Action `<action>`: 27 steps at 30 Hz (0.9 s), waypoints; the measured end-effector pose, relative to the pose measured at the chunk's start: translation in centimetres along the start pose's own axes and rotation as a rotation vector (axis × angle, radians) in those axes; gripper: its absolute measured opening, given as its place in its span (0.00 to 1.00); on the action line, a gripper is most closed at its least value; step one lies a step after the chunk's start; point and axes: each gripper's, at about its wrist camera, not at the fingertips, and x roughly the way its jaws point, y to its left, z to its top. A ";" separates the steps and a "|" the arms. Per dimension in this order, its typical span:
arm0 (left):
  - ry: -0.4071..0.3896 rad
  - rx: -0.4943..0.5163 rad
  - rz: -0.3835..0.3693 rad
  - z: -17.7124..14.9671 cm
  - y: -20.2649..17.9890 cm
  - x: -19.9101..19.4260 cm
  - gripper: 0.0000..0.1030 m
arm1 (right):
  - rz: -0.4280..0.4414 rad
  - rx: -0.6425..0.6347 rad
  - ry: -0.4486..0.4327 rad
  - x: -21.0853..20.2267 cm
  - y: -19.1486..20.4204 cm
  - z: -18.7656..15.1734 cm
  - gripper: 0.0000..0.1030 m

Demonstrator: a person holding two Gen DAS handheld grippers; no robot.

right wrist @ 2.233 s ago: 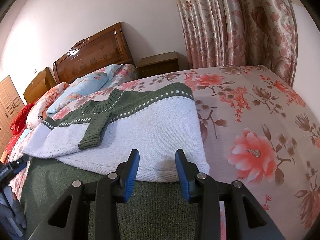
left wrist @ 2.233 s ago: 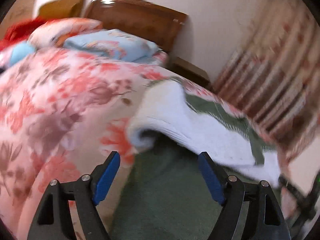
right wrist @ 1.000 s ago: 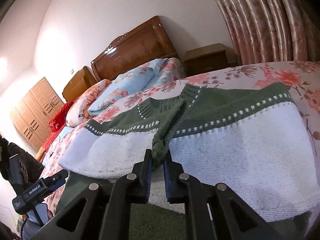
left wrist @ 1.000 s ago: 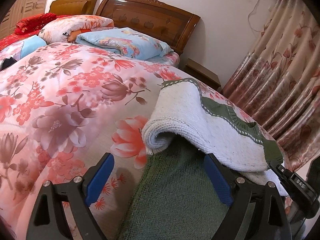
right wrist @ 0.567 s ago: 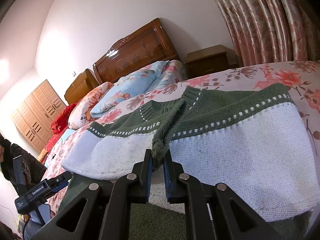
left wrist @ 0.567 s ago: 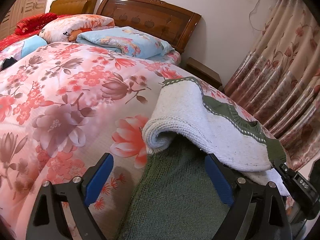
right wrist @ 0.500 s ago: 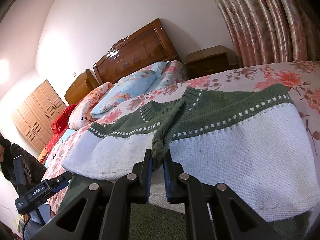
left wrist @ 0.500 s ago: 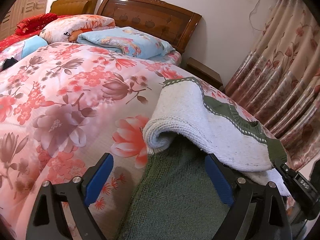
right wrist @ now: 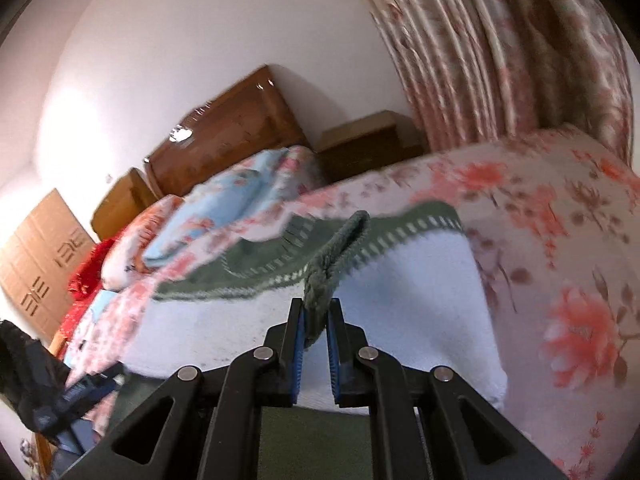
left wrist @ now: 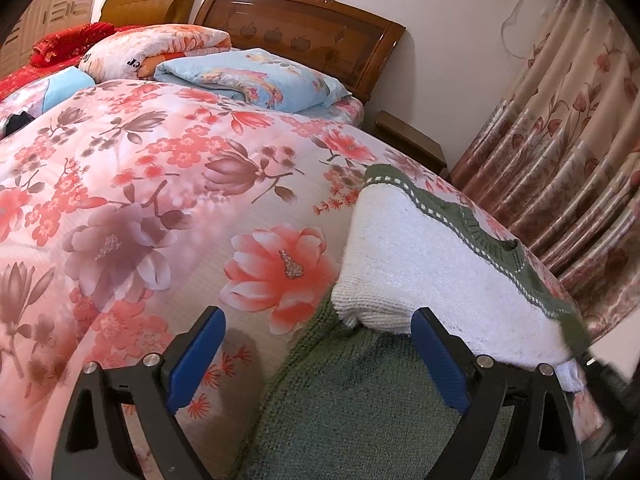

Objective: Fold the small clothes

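Observation:
A white and green knit sweater point(left wrist: 436, 264) lies on the floral bedspread point(left wrist: 132, 216), its upper part folded over its dark green lower part point(left wrist: 360, 420). My left gripper point(left wrist: 320, 356) is open and empty, its jaws wide apart over the sweater's left edge. In the right wrist view the sweater point(right wrist: 392, 292) lies ahead. My right gripper point(right wrist: 316, 328) is shut on the green sleeve cuff point(right wrist: 332, 260) and holds it lifted above the white panel.
Folded quilts and a blue pillow point(left wrist: 248, 76) lie at the wooden headboard point(left wrist: 304, 32). A nightstand point(right wrist: 368, 140) stands beside the bed, with floral curtains point(right wrist: 500, 48) to the right. A wardrobe point(right wrist: 36, 256) stands at the far left.
My right gripper has lifted and swung with the green sleeve cuff, so its view tilts and blurs. The sweater's folded left side has flattened. My left gripper stays open in place.

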 end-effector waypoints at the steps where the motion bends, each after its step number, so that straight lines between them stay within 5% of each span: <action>1: 0.002 -0.001 -0.001 -0.1 0.0 0.0 1.00 | -0.015 0.004 0.019 0.7 -0.4 -0.6 0.10; 7: -0.007 -0.008 -0.005 -0.1 0.1 -0.2 1.00 | 0.002 0.051 0.042 1.4 -1.7 -0.7 0.11; 21: -0.012 -0.024 -0.018 0.0 0.4 -0.5 1.00 | -0.027 0.093 -0.067 -0.5 -2.2 -0.9 0.11; 25: -0.012 -0.031 -0.026 0.0 0.5 -0.4 1.00 | -0.019 0.091 0.002 0.7 -2.1 -0.8 0.30; 27: -0.012 -0.031 -0.028 0.0 0.4 -0.4 1.00 | -0.025 0.082 0.040 1.4 -2.0 -0.8 0.30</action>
